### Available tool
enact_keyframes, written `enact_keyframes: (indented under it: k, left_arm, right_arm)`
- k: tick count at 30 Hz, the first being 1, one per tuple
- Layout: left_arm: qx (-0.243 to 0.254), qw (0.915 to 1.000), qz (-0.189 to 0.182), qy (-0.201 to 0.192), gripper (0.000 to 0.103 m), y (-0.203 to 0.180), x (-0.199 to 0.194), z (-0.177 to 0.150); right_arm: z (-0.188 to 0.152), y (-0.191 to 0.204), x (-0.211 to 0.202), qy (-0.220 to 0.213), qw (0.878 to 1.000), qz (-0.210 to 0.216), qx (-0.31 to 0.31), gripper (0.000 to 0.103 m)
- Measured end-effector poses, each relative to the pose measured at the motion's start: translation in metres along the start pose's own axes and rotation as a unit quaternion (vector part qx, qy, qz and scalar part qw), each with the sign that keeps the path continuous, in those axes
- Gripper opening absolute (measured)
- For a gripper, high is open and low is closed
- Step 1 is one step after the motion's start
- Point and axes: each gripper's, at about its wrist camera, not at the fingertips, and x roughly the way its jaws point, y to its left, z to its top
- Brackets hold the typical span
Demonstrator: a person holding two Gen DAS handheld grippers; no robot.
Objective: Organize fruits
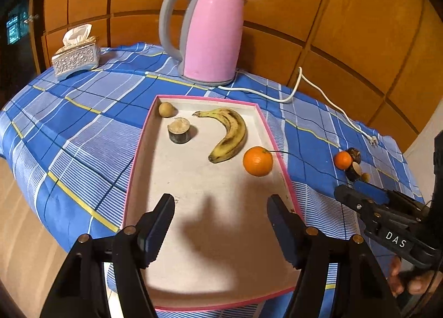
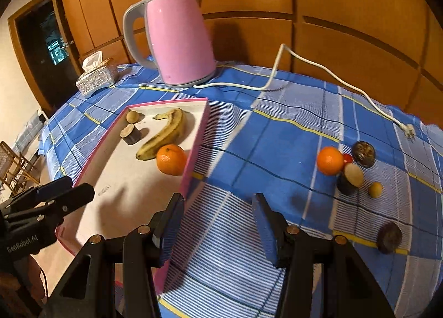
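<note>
Four fruits in tray: banana, orange, small round brown fruit at the far left corner, and a cut dark-skinned piece are lying inside the pink-rimmed tray; the orange is sitting against the right rim.
Loose items: second orange is waiting in a cluster by the table's right edge, touching a small red fruit, with dark round pieces, a pale cut face and a small yellow fruit just beside; one dark piece is lying apart, nearer.
Left gripper: hovering over the tray's near half, jaws spread, holding nothing.
Right gripper: hovering over the tablecloth between tray and cluster, jaws spread, holding nothing.
Step in hand, as judged: reaching right for a loose fruit.
Handling advice: approaching the second orange from its open left side, closing across its widest part, so neighbours are not getting nudged toward the table edge.
Bystanders: kettle, its cord and tissue box are standing along the far edge, well apart.
</note>
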Motion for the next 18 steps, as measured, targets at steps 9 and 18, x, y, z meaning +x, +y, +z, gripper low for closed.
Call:
enact_keyframes:
  k: [9, 18]
  left_arm:
    - [0.015, 0.9999, -0.005, -0.005, 0.070, -0.009, -0.004, -0.001]
    - [0.036, 0.9992, -0.015, -0.004, 0.070, -0.022, -0.006, -0.002]
  right_arm:
    - [-0.011, -0.013, -0.016, -0.012, 1.000, -0.023, 0.007, 0.052]
    - [-0.027, -0.036, -0.027, -0.014, 0.998, -0.049, 0.034, 0.052]
